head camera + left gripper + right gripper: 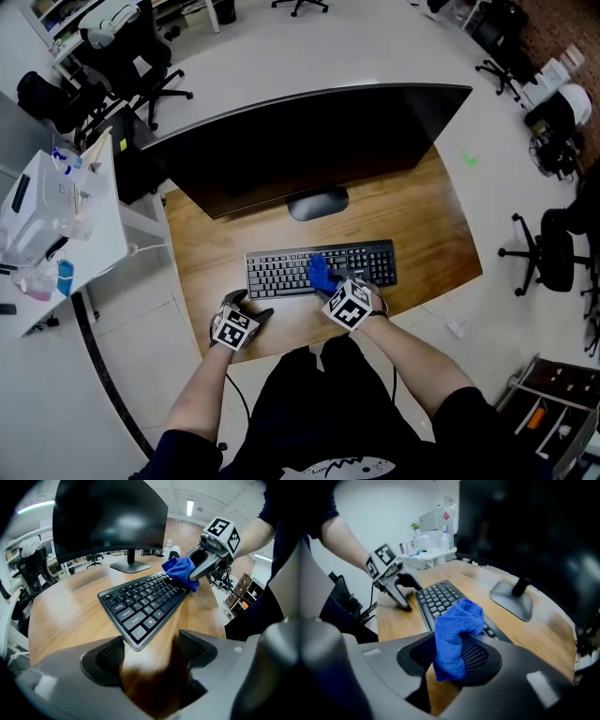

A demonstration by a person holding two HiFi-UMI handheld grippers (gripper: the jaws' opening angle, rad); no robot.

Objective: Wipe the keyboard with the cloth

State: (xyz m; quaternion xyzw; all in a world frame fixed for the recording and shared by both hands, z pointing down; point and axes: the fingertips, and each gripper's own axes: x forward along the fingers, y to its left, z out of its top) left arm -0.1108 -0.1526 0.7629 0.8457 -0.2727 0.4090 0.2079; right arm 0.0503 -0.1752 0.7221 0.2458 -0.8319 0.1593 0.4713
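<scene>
A black keyboard point(281, 270) point(140, 603) point(436, 598) lies on the wooden desk point(422, 225) in front of the monitor stand. My right gripper point(330, 284) point(451, 658) point(193, 579) is shut on a bunched blue cloth point(320, 273) point(455, 635) point(180, 569), which rests on the keyboard's middle-right keys. My left gripper point(255, 316) point(151, 652) point(405, 605) stands open with nothing between its fingers, low over the desk just off the keyboard's near left corner.
A large dark monitor point(309, 141) on an oval stand point(317, 202) fills the back of the desk. A white side table point(56, 225) with clutter stands to the left. Office chairs point(544, 248) ring the desk on the floor.
</scene>
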